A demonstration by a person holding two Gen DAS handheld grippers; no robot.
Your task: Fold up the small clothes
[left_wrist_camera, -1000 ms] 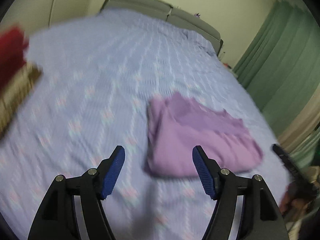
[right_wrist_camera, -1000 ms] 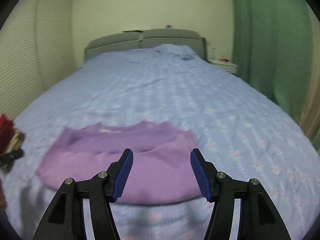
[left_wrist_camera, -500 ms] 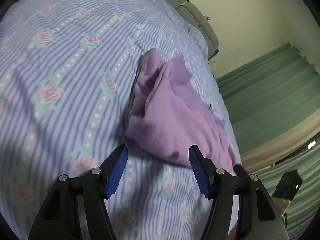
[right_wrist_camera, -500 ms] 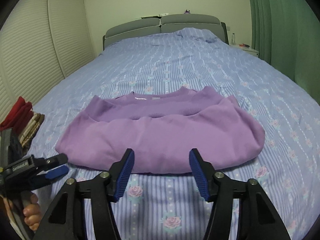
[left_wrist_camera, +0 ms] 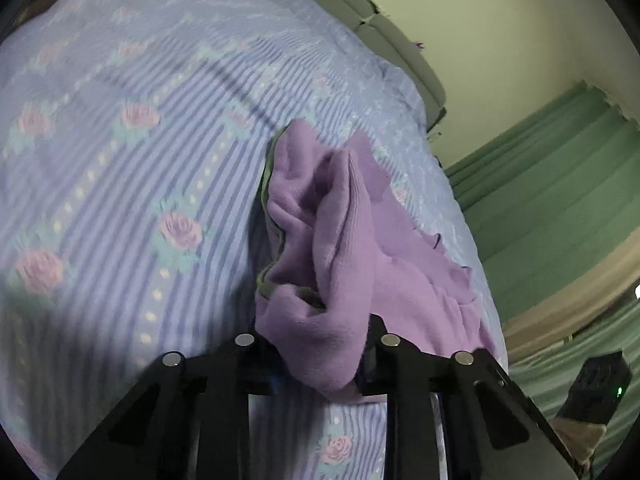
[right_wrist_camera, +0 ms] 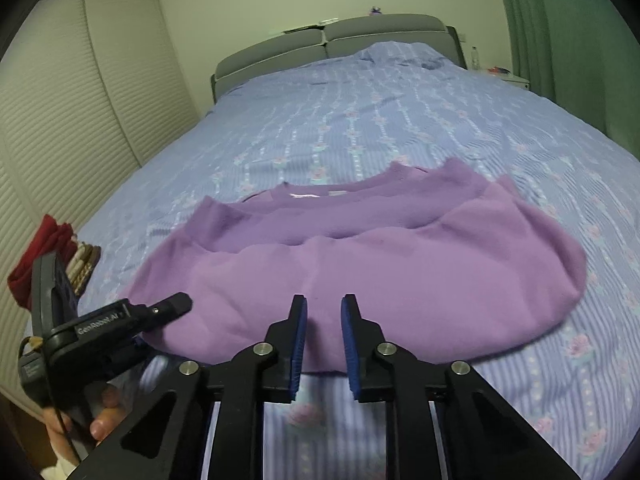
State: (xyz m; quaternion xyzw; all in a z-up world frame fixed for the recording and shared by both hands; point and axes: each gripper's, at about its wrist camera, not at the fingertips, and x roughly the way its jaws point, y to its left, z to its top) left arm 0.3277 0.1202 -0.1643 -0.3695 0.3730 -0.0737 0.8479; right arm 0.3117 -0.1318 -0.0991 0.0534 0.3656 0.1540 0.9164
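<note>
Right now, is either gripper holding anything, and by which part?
The left gripper has closed on the purple sweater, pinching a bunched corner at its near left end. The right gripper has its jaws narrowed at the sweater's near edge; whether it grips cloth cannot be told.

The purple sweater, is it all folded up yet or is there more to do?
Not quite. Done: the purple sweater already lies folded over itself on the bed. In hand: the left gripper has closed on its near left corner, and the right gripper sits at the near edge, jaws narrowed but not clearly pinching. Left: probably one more fold, then placing it by the folded clothes.
</note>
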